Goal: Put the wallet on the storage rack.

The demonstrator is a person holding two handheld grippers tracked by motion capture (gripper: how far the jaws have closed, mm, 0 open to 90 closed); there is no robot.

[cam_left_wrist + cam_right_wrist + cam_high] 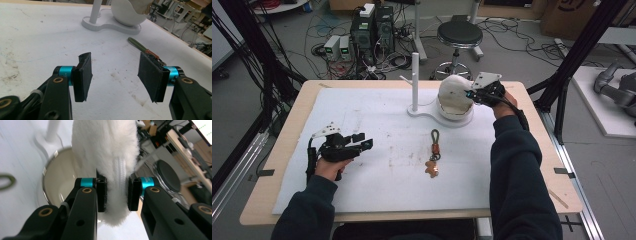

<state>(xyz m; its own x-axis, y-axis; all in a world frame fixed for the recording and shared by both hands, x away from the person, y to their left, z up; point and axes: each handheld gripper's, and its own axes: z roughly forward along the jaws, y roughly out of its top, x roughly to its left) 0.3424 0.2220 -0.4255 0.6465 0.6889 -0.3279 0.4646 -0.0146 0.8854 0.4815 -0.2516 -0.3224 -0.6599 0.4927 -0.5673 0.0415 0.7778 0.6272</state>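
A white fluffy pouch with a ribbed white strip down its edge hangs over the cream bowl. My right gripper is shut on it, pads pressed on the strip. From above, the fluffy pouch covers the bowl at the back centre, with the right gripper at its right side. A keychain with a green loop, brown strap and biscuit-shaped charm lies flat mid-table. My left gripper rests at the left, open and holding nothing. Past the left gripper lies the keychain.
The bowl sits on a white stand base with an upright white post beside it. A stained white mat covers the wooden table. A stool, cables and computer boxes stand on the floor behind.
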